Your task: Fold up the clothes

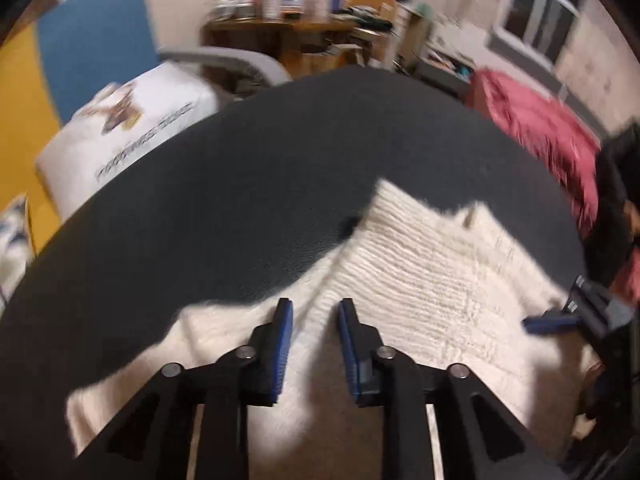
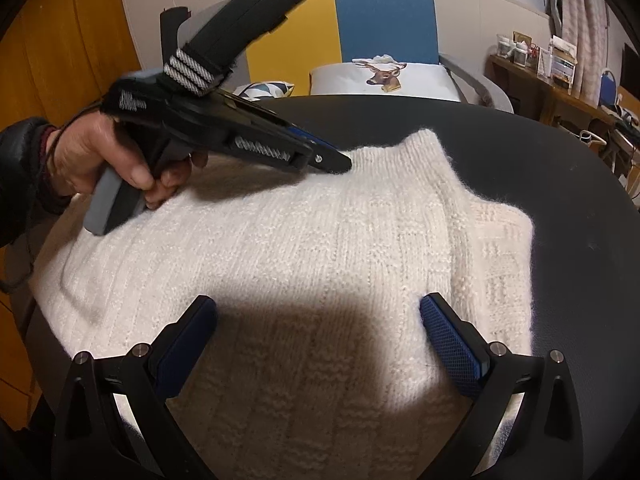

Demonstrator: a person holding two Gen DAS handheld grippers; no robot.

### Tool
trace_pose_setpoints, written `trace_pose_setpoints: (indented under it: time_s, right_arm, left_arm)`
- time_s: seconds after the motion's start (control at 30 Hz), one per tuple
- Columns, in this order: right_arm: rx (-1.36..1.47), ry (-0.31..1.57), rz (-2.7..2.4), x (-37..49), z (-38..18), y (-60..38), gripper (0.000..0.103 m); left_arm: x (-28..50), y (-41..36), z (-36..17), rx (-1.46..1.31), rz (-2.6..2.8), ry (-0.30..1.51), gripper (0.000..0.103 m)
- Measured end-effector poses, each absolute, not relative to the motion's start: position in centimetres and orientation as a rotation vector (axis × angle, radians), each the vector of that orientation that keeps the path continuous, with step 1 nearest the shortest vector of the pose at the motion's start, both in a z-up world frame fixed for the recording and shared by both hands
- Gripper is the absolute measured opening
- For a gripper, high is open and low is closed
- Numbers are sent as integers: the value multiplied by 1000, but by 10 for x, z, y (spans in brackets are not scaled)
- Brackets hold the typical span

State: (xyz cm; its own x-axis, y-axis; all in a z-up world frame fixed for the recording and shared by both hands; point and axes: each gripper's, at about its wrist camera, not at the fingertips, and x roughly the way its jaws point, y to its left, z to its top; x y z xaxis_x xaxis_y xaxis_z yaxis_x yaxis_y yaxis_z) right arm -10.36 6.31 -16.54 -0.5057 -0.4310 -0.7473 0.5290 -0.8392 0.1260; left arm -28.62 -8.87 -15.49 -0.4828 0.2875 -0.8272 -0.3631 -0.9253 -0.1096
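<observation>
A cream, chunky-knit woollen sweater (image 2: pixel 312 248) lies spread flat on the dark, round-edged tabletop (image 2: pixel 540 168), its collar end pointing away from me toward a blue and yellow chair holding a white deer-print cushion (image 2: pixel 380 74). My left claw (image 1: pixel 315 312) hovers low over the knit with its blue-padded fingers a narrow gap apart, gripping nothing. My right claw (image 2: pixel 318 312) stands spread wide above the sweater's near part, also empty.

A lived-in home room: deer-print cushion (image 2: pixel 382 76) on an armchair (image 2: pixel 384 12), cluttered wooden desk (image 1: pixel 296 28), window (image 1: pixel 540 16).
</observation>
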Motion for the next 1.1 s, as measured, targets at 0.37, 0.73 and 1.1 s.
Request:
trace_pose_setpoints:
  time_s: [0.37, 0.73, 1.1]
  right_arm:
    - [1117, 320, -2295, -121, -139, 26, 103]
    - [1213, 312, -2315, -138, -143, 12, 103]
    - [1196, 301, -2214, -176, -159, -64, 103]
  left_arm:
    - [-148, -171, -156, -1379, 2738, 56, 31]
    - [-104, -191, -123, -1183, 2844, 3, 31]
    - [-116, -243, -168, -1396, 2972, -168, 39]
